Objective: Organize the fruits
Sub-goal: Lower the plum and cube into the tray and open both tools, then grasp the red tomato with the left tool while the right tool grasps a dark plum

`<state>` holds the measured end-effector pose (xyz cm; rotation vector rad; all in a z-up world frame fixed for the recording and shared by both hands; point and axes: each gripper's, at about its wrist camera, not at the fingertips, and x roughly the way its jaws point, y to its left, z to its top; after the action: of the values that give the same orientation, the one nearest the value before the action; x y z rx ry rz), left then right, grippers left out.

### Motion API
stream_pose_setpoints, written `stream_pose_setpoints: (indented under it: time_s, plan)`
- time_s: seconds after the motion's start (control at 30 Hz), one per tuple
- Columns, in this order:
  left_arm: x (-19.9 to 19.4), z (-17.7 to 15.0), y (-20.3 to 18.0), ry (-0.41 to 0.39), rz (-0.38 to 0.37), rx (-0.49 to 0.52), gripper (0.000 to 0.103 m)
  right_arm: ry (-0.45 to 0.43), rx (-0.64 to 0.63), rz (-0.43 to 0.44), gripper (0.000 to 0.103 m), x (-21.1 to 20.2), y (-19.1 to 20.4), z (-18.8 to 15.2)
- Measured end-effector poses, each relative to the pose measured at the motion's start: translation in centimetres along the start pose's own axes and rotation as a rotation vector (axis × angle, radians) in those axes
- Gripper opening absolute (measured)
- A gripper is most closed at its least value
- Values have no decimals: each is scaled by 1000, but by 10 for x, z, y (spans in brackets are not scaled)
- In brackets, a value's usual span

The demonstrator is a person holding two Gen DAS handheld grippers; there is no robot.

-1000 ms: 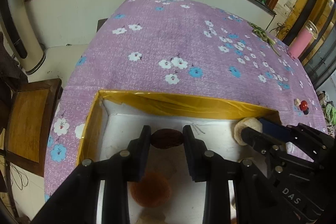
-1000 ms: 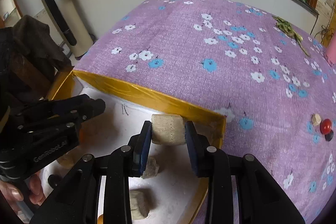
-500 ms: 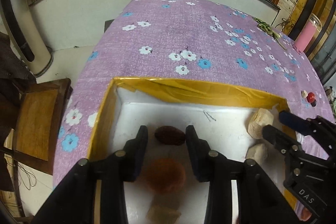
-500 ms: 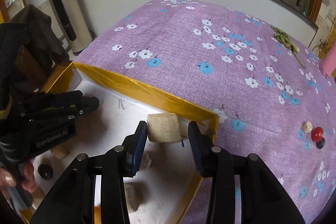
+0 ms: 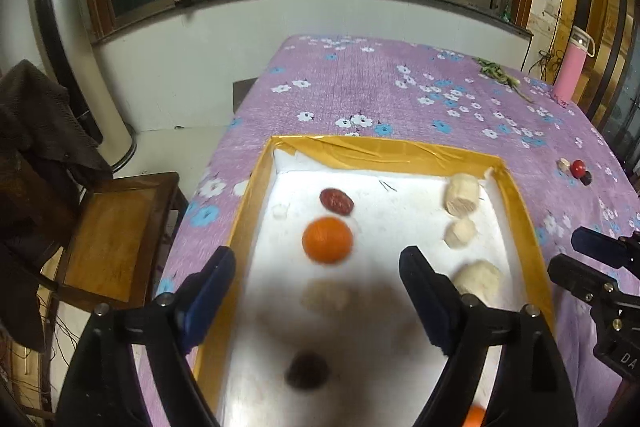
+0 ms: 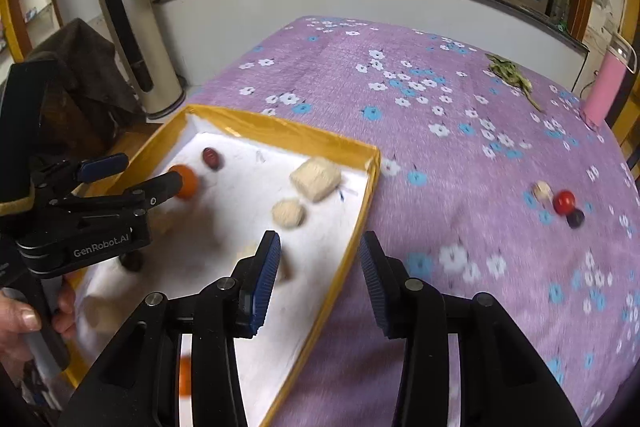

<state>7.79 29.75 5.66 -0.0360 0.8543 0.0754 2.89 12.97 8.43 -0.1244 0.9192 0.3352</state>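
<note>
Now, through the left wrist camera, the left tool (image 5: 316, 291) hangs over the yellow-rimmed tray (image 5: 384, 151) with its jaws wide and nothing between them; they have just been opening. Beyond its tips, toward the tray's far wall, lie the orange (image 5: 327, 239) and, past it, the red date (image 5: 337, 201), its long axis slanting across the tray. Three pale chunks (image 5: 462, 194) run in a line down the tray's right wall. A dark fruit (image 5: 307, 370) sits blurred below the jaws. The right tool's tips (image 5: 592, 259) show at the right edge, outside the tray. Far off on the purple flowered tablecloth (image 5: 360, 95), near the table's right edge, a small cluster waits: a red fruit (image 5: 577, 167) with a pale bit and a dark one touching it.

Through the right wrist camera, the right tool (image 6: 320, 273) has its jaws narrow and empty, straddling the tray's right rim (image 6: 360, 223); they too have just been opening a little. The square pale chunk (image 6: 316, 179) lies in the tray's far right corner, free of the pads. The cluster with the red fruit (image 6: 565, 202) lies ahead and to the right of this tool, on the open table. I judge the right hand the nearer one for that pick, the left tool (image 6: 136, 175) being on the tray's far side.
</note>
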Motion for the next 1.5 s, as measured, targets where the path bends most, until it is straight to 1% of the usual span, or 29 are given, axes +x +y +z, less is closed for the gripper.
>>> stream_pose_setpoints:
  time_s: [0.03,0.1,0.2,0.3,0.43,0.67,0.87,1.0,1.13,1.27,1.4,1.5]
  plan:
    - [-6,-4,-1,-6,0,-3,87,-5,4,1,41,-5,0,-4]
    - [-16,-10,-4,-16,9,-16,91,-18,15,10,46,-17,-1,-15]
    - [-31,-20,-10,-32,11,-38,93,-41,17,6,53,-34,-4,-29]
    - [-41,-29,-20,-35,17,-45,93,-53,11,11,56,-46,-7,-42]
    - [-51,-35,-39,-30,5,-62,94,-51,20,28,57,-59,-20,-58]
    - [-63,-39,-79,-28,-1,-47,96,-58,52,23,59,-77,-60,-81]
    - [-64,-38,-118,-10,-31,-27,96,-53,129,8,61,-84,-110,-99]
    - [-62,-36,-142,8,-47,-6,96,-46,177,-20,61,-84,-145,-108]
    - [-55,-33,-164,29,-57,10,96,-56,223,-63,62,-83,-188,-104]
    - [-49,-29,-182,43,-57,40,96,-88,250,-129,62,-72,-239,-78]
    - [-41,-24,-198,62,-57,61,96,-86,270,-122,63,-43,-280,-48]
    - [-33,-19,-206,76,-53,70,96,-64,262,-108,63,-14,-295,-31]
